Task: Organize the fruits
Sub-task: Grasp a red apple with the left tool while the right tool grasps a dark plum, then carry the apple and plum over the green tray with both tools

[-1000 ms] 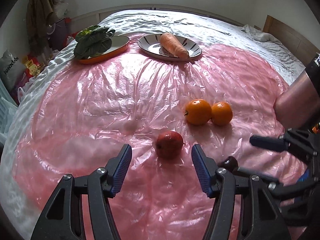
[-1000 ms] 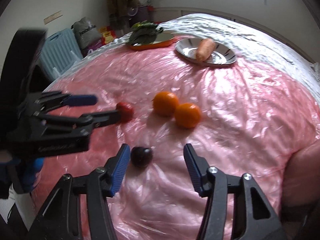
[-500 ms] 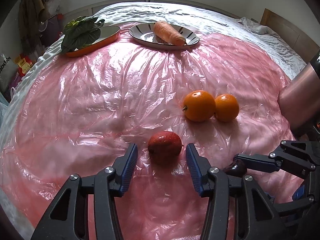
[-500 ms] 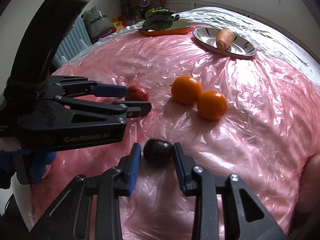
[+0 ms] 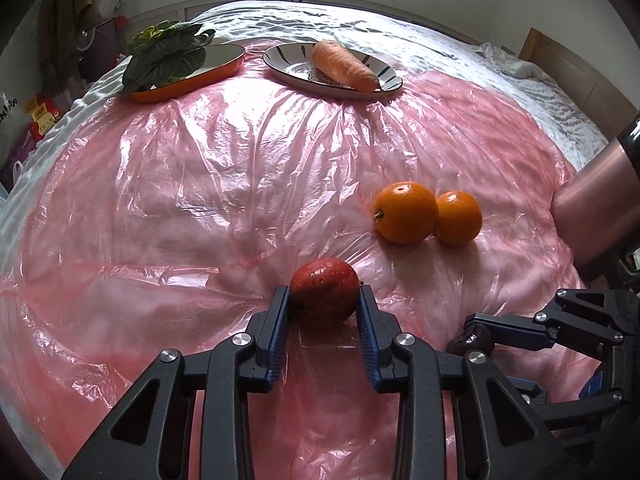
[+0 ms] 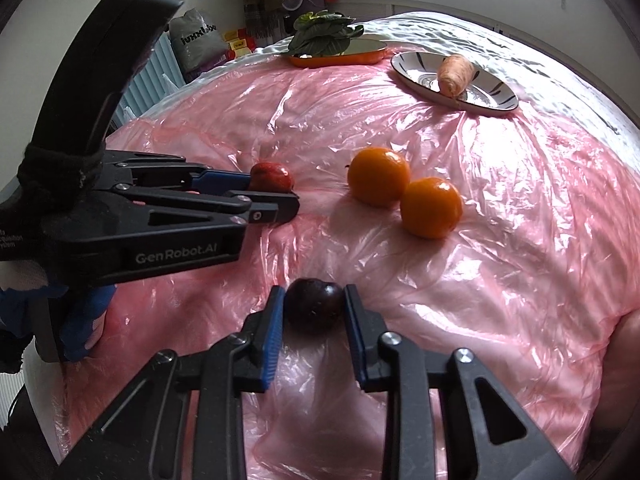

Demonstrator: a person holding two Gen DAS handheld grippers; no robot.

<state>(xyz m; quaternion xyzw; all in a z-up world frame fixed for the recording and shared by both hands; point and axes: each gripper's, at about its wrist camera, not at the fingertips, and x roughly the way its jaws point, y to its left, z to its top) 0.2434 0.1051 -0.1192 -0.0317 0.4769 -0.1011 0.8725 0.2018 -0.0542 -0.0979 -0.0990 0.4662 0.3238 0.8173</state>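
A red apple-like fruit (image 5: 324, 286) lies on the pink plastic sheet (image 5: 200, 200), and my left gripper (image 5: 323, 300) is shut on it, blue pads against both sides. In the right wrist view the same left gripper (image 6: 276, 204) holds the red fruit (image 6: 270, 176). My right gripper (image 6: 314, 294) has its jaws closing on a dark plum (image 6: 314, 306), and the pads touch its sides. That plum (image 5: 474, 340) shows beside the left gripper's arm. Two oranges (image 5: 406, 212) (image 5: 458, 218) sit touching each other further back on the right.
At the far edge, a striped plate (image 5: 280, 60) holds a carrot (image 5: 344, 66), and an orange oval dish (image 5: 188, 80) holds leafy greens (image 5: 168, 56). A person's forearm (image 5: 592, 208) is at the right. Bags and clutter stand off the bed's left side.
Both grippers have closed: the left jaws came in onto the red fruit, the right jaws onto the dark plum. Both fruits still rest on the sheet.
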